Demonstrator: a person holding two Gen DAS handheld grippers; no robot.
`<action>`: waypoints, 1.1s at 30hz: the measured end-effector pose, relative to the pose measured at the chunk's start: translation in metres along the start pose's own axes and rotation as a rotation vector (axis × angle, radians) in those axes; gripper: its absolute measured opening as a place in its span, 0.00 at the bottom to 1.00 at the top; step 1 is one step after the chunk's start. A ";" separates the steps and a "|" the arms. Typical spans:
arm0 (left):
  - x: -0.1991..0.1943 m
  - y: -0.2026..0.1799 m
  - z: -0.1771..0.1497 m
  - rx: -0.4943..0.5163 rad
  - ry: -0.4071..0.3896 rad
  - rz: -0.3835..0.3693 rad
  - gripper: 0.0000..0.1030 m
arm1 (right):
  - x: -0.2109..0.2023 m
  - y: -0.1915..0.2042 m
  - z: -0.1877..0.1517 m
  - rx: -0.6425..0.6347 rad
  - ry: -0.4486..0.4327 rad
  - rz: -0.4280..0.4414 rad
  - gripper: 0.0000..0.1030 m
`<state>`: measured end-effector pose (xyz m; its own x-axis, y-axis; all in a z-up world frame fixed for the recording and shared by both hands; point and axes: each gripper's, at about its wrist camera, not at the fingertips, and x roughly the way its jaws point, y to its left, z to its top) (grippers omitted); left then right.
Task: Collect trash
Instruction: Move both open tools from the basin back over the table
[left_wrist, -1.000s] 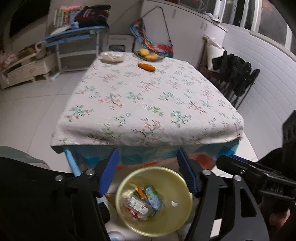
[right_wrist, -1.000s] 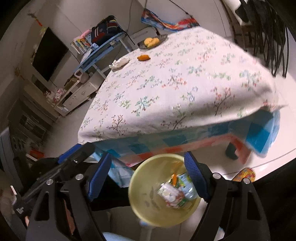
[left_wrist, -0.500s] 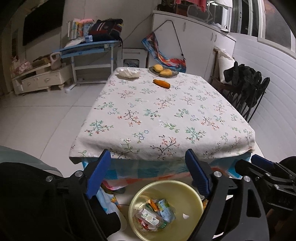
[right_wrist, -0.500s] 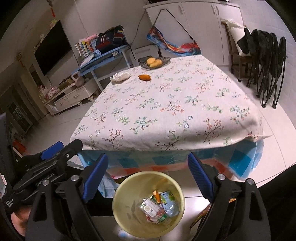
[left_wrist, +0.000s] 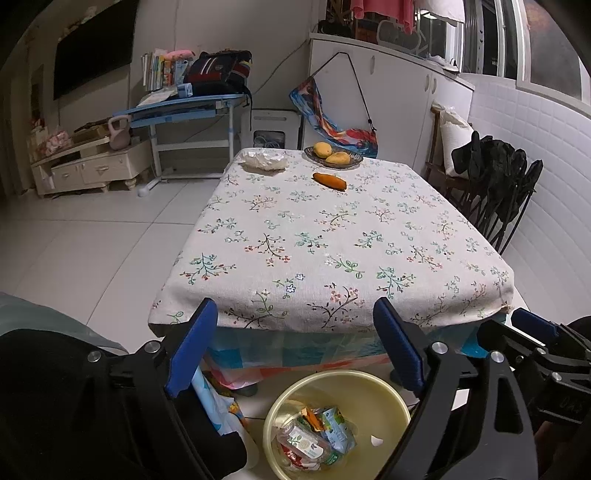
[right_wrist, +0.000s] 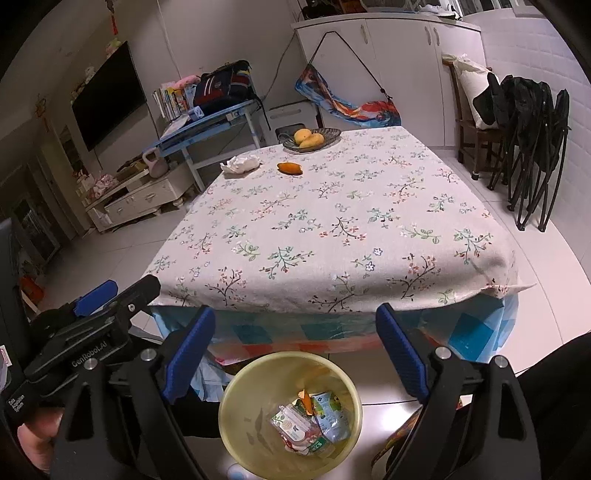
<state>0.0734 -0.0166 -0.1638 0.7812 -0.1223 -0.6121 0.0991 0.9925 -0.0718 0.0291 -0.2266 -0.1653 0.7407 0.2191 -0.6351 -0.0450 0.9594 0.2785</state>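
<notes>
Left wrist view puts the crumpled tissue (left_wrist: 263, 160) far across the table (left_wrist: 332, 236), left of centre, nearer the left gripper (left_wrist: 295, 349) than the right gripper (right_wrist: 295, 350), both with jaws spread and empty, having just been opening.

Left gripper (left_wrist: 295, 343) with jaws wide, having just opened, nothing between them, yellow bin (left_wrist: 384, 387) of wrappers (left_wrist: 314, 439) on the floor below, floral table (left_wrist: 332, 236) beyond, carrot (left_wrist: 329, 181), fruit plate (left_wrist: 332, 154), crumpled tissue (left_wrist: 264, 160).

Pale yellow bin (right_wrist: 236, 424), floral cream tablecloth (left_wrist: 332, 236), orange fruit (left_wrist: 329, 181), blue-padded black claw (left_wrist: 295, 347), white crumpled paper (right_wrist: 240, 163)
</notes>
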 end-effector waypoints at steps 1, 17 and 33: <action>0.000 0.000 0.000 0.000 -0.001 0.000 0.81 | 0.000 0.000 0.000 -0.001 -0.002 -0.001 0.83; -0.002 -0.001 0.002 -0.004 -0.013 0.002 0.85 | -0.002 0.007 0.004 -0.019 -0.020 0.001 0.84; -0.001 0.000 0.008 -0.020 -0.008 -0.007 0.87 | 0.000 0.011 0.012 -0.009 -0.030 0.023 0.84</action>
<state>0.0773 -0.0166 -0.1572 0.7855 -0.1287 -0.6053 0.0920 0.9915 -0.0915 0.0362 -0.2187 -0.1535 0.7590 0.2356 -0.6069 -0.0676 0.9557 0.2863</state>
